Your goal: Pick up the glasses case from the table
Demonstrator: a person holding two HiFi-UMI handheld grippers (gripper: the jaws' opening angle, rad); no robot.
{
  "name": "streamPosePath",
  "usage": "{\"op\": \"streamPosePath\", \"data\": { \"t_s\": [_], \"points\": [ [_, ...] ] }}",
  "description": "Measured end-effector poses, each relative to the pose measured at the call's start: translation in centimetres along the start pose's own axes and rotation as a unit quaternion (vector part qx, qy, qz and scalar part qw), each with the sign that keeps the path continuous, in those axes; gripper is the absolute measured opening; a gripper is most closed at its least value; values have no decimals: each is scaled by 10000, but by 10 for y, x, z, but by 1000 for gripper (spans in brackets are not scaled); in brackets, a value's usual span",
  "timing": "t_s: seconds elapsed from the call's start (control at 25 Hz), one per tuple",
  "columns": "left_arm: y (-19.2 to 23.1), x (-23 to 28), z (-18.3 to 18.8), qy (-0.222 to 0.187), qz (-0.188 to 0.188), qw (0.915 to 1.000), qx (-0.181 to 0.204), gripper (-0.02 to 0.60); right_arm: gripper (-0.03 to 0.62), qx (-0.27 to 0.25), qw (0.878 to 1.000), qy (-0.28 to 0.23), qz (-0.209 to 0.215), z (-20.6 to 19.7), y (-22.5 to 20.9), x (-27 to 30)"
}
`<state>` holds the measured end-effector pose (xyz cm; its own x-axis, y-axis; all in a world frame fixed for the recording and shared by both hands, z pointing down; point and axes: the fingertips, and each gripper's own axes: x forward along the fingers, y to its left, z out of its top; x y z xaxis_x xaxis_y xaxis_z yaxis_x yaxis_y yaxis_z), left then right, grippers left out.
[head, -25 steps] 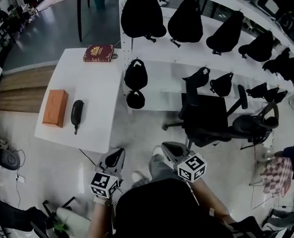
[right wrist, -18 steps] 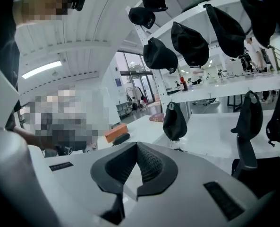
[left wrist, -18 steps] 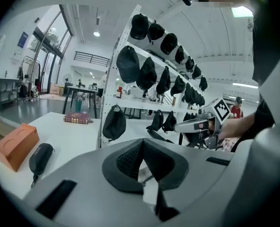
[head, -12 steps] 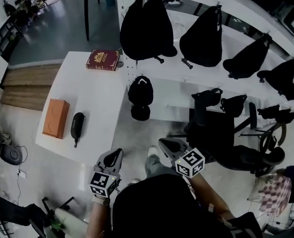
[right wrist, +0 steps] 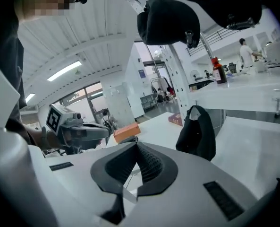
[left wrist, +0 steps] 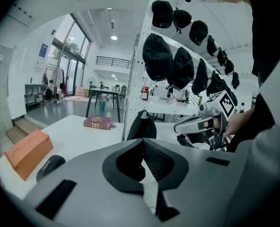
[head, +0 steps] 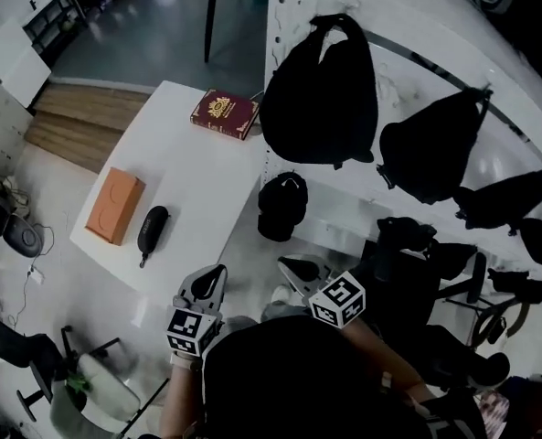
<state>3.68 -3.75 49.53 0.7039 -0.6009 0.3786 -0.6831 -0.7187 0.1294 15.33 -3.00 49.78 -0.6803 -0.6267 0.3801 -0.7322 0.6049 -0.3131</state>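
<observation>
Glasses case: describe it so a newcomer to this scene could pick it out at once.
Find the white table left of the rack of black bags. Near its front edge lies an orange box; the glasses case lies just right of it, the only black, rounded thing on the table.

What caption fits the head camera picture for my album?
Left tongs and right tongs, empty, before a white table holding a black glasses case, orange box and red book.
</observation>
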Motion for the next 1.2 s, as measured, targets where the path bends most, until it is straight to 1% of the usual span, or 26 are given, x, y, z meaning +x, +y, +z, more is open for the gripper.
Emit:
{"op": "streamPosePath", "data": {
  "t_s": [0.28, 0.48, 0.6, 0.84, 1.08, 1.12, 1.16, 1.2],
  "points": [
    [37, -10, 1, -3, 667, 9976, -186, 18, 28, -169, 9973, 297, 657, 13, 12, 54],
    [78, -37, -2, -10, 1003, 9945, -316, 18, 28, -365, 9943, 481, 873, 24, 34, 94],
    [106, -51, -9, 34, 1149, 9926, -388, 20, 28, -420, 9938, 547, 877, 29, 43, 117],
    [164, -72, -32, 296, 1474, 9880, -351, 21, 28, -468, 9927, 675, 878, 35, 61, 159],
    [212, -85, -59, 554, 1638, 9841, -405, 28, 28, -445, 9937, 769, 679, 33, 72, 189],
    [219, -85, -65, 599, 1650, 9835, -432, 55, 28, -430, 9941, 773, 634, 33, 73, 193],
    [226, -85, -70, 654, 1650, 9830, -462, 100, 28, -414, 9944, 777, 588, 32, 74, 195],
    [232, -84, -75, 715, 1638, 9827, -493, 131, 28, -400, 9947, 780, 542, 32, 75, 198]
  ]
}}
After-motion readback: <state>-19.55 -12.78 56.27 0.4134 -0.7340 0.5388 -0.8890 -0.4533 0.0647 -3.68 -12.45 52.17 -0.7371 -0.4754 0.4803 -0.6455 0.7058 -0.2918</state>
